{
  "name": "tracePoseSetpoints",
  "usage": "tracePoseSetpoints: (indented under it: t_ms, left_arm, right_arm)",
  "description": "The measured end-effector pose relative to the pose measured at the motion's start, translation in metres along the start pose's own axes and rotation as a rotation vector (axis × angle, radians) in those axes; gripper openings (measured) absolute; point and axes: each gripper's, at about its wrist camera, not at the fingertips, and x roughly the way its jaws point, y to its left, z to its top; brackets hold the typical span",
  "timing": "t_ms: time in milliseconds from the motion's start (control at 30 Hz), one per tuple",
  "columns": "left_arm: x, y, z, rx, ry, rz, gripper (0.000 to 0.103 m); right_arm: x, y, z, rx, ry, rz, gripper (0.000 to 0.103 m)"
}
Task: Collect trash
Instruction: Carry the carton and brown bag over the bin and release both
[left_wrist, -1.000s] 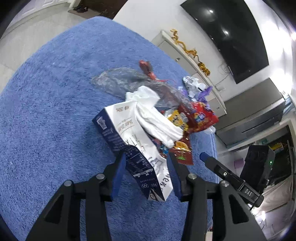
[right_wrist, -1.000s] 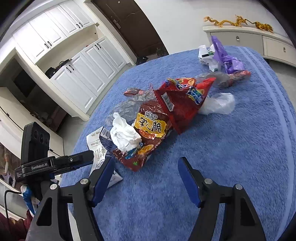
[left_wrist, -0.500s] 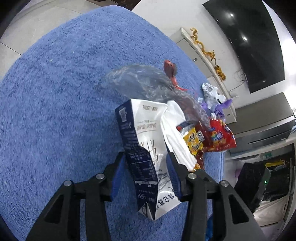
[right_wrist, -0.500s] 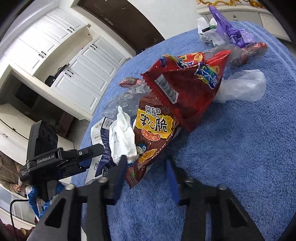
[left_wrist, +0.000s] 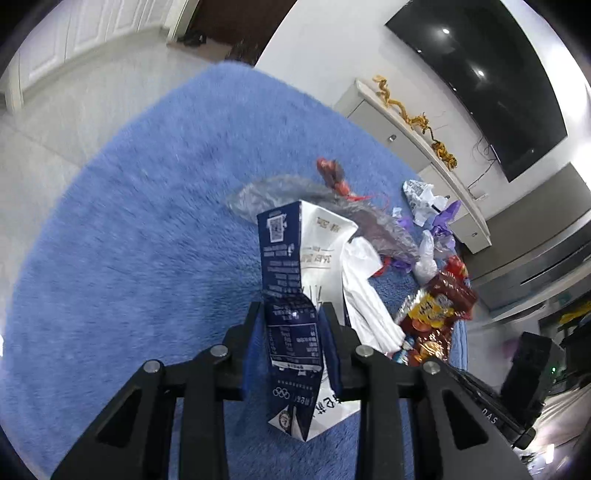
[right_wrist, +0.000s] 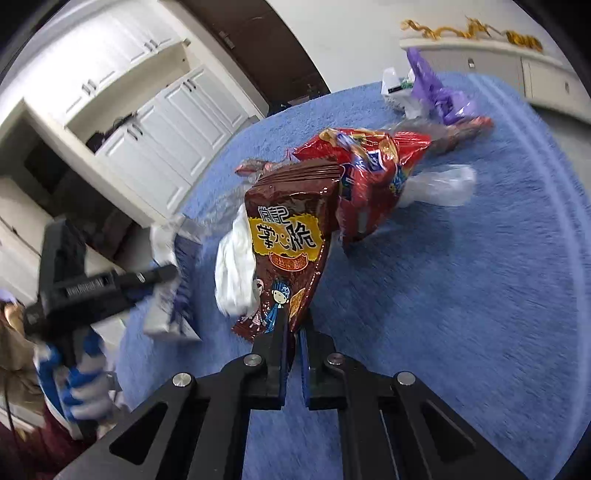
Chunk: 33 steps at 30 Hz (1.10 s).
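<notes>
A blue and white milk carton (left_wrist: 291, 258) stands tilted up off the blue rug (left_wrist: 147, 221). My left gripper (left_wrist: 293, 332) is closing its jaws on the carton's lower part, and the pads press its sides in. My right gripper (right_wrist: 293, 332) is shut on the bottom corner of a brown snack bag (right_wrist: 291, 236), which hangs lifted above the rug (right_wrist: 461, 295). A white tissue (right_wrist: 236, 269) clings to the bag's left side. Behind the bag lies a red snack bag (right_wrist: 373, 173). In the right wrist view the carton (right_wrist: 173, 302) shows blurred at the left.
More trash lies on the rug: a clear plastic bag (left_wrist: 295, 192), a red wrapper (left_wrist: 332, 173), purple and white wrappers (right_wrist: 436, 92) and a clear bag (right_wrist: 439, 184). A low white cabinet (left_wrist: 417, 129) stands beyond the rug. A gloved hand (right_wrist: 77, 373) holds the left tool.
My right gripper went from wide open to shut on the brown snack bag and raised it. My left gripper narrowed on the carton and tipped it up off the pile.
</notes>
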Motion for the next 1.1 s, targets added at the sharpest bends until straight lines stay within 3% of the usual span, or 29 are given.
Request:
tracePoseSetpoints:
  t_ms: [267, 500, 800, 933, 1100]
  left_arm:
    - [-0.028, -0.044, -0.009, 0.124, -0.016, -0.063, 0.028]
    - [-0.011, -0.119, -0.017, 0.251, 0.059, -0.170, 0.028]
    - [0.068, -0.279, -0.047, 0.482, 0.231, -0.341, 0.028]
    - [0.121, -0.360, -0.078, 0.591, 0.330, -0.381, 0.028]
    - [0.195, -0.428, -0.115, 0.651, 0.433, -0.356, 0.028]
  right_arm:
    - [-0.051, -0.012, -0.023, -0.052, -0.063, -0.087, 0.006]
    - [-0.107, -0.049, -0.035, 0.018, -0.179, -0.160, 0.006]
    - [-0.179, -0.166, -0.051, 0.239, -0.221, -0.477, 0.006]
    - [-0.194, -0.230, -0.077, 0.371, -0.173, -0.613, 0.006]
    - [-0.182, -0.304, -0.098, 0.501, -0.069, -0.703, 0.006]
